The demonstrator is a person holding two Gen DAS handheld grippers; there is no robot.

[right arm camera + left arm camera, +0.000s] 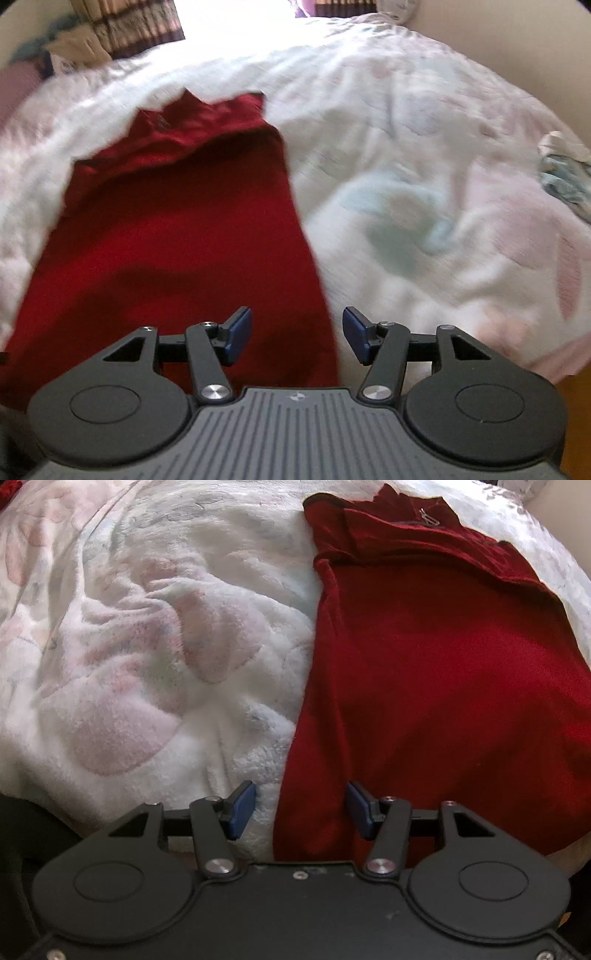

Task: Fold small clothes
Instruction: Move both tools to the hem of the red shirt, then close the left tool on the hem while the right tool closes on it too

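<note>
A dark red garment [436, 672] lies flat on a fluffy white and pink blanket [155, 657], its collar end far from me. My left gripper [301, 808] is open and empty, hovering over the garment's near left edge. In the right wrist view the same red garment [177, 236] fills the left half. My right gripper [297, 334] is open and empty, over the garment's near right edge, with one blue pad [238, 334] above the red cloth and the other above the blanket [424, 177].
A crumpled light-blue and white cloth [565, 173] lies at the blanket's right edge. Curtains [125, 26] and a bright window stand beyond the bed. A plain wall [517, 44] borders the bed on the right.
</note>
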